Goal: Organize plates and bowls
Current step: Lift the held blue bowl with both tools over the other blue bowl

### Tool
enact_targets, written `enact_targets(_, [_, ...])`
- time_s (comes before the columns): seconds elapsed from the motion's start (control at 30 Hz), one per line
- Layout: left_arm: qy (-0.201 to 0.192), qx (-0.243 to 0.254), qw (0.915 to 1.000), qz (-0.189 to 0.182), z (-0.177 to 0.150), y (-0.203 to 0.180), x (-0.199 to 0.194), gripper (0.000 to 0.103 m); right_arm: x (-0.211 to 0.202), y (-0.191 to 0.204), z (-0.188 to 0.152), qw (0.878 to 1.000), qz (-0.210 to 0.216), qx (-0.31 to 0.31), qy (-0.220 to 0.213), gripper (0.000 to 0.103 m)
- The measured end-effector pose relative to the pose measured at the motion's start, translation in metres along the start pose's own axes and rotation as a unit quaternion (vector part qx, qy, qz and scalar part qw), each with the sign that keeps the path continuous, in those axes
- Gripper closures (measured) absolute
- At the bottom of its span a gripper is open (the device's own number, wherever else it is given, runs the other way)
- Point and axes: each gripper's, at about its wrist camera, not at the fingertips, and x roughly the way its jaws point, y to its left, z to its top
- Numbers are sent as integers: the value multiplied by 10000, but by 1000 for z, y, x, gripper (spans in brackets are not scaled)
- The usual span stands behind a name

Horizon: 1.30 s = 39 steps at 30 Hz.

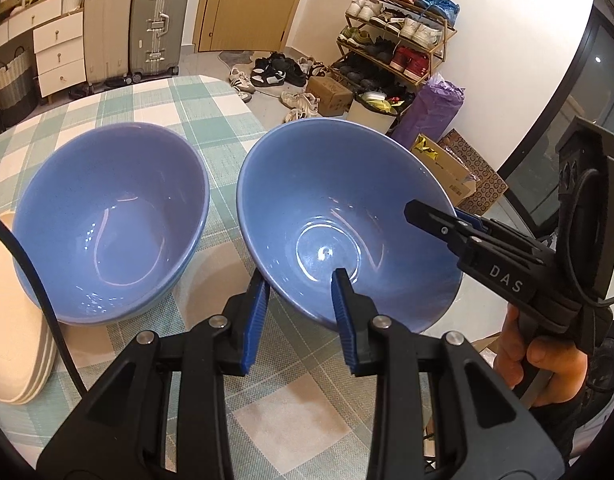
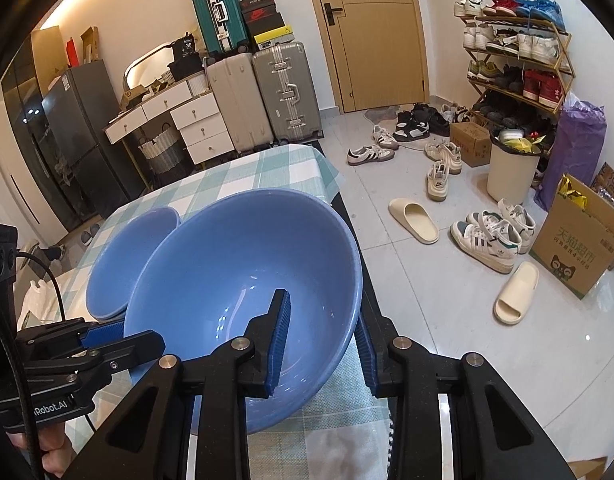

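We see a table under a green-and-white checked cloth, with its far corner toward the door. On it sit two blue bowls side by side. The left blue bowl rests flat on the cloth, upright and apart from both tools. The right blue bowl stands near the table's right edge and is tilted, its near side lifted off the cloth; in the right wrist view it fills the middle, and the other bowl shows behind it to the left.

At the table's left edge lies a stack of cream plates, just beside the left blue bowl.

Our left hand-held gripper straddles the near rim of the right blue bowl, one blue pad inside and one outside; the jaws are spread wider than the wall, so we cannot tell whether either pad touches it. Our right hand-held gripper straddles the same bowl's right rim, one pad inside the bowl and one outside, with a visible gap between the pads and the wall. In the left wrist view that tool reaches over the rim from the right.
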Motion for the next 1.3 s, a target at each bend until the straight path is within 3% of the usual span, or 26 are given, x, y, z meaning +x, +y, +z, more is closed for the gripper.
enact_targets(0.73, [-483,144,9987,-117,4,7,-84,74,-55,41,22,9983,-151,-299,-471,70])
enact_targets(1.3, [-810,11,9967,72,9,37,-154,74,-62,96,39,9964,-3,-565,-638,70])
